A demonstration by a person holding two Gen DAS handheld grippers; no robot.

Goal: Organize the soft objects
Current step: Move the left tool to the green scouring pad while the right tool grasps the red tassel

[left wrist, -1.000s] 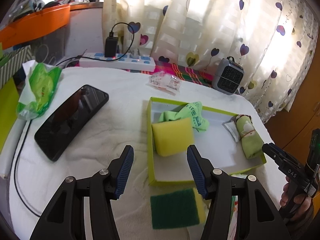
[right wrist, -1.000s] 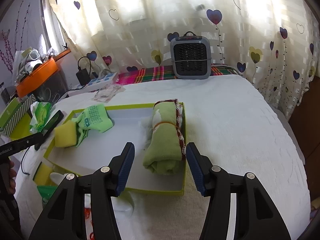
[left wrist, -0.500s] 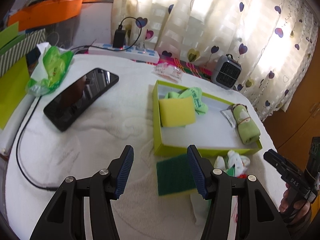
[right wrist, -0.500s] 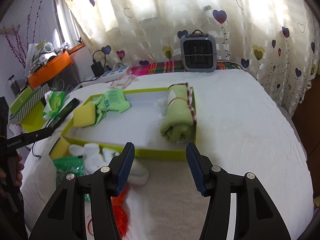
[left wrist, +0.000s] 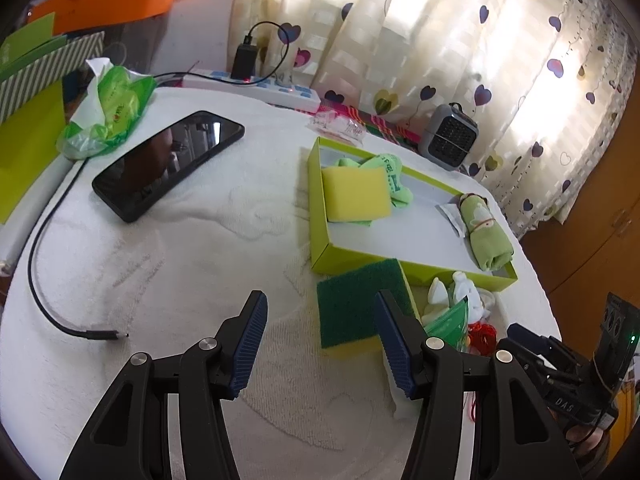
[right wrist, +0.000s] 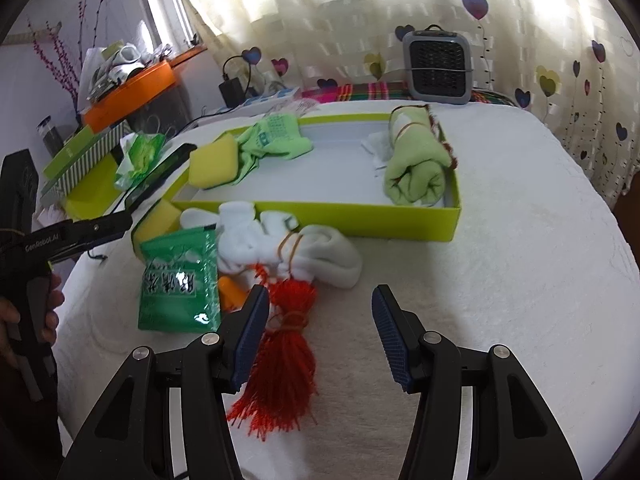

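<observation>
A lime-green tray [left wrist: 320, 196] [right wrist: 360, 224] holds a yellow sponge [left wrist: 356, 194] [right wrist: 212, 162], a green cloth [right wrist: 276, 140] and a rolled green towel [left wrist: 486, 236] [right wrist: 420, 164]. In front of the tray lie a green-topped sponge [left wrist: 352, 304], a white rolled sock bundle [right wrist: 304, 248], a green packet [right wrist: 178, 280] and a red tassel [right wrist: 284, 352]. My left gripper [left wrist: 318, 342] is open and empty, just before the green-topped sponge. My right gripper [right wrist: 318, 334] hangs open and empty over the towel cover, with the tassel beside its left finger.
A black phone [left wrist: 168, 164] with a loose cable [left wrist: 52, 280], a green tissue pack [left wrist: 108, 116], a power strip [left wrist: 276, 90] and a small grey heater [right wrist: 438, 64] sit around the white-covered table. The table edge drops off at right [right wrist: 592, 208].
Both grippers have drawn back from the tray toward the near edge. The socks, green packet and red tassel in front of the tray have come into view. Jaw openings look the same.
</observation>
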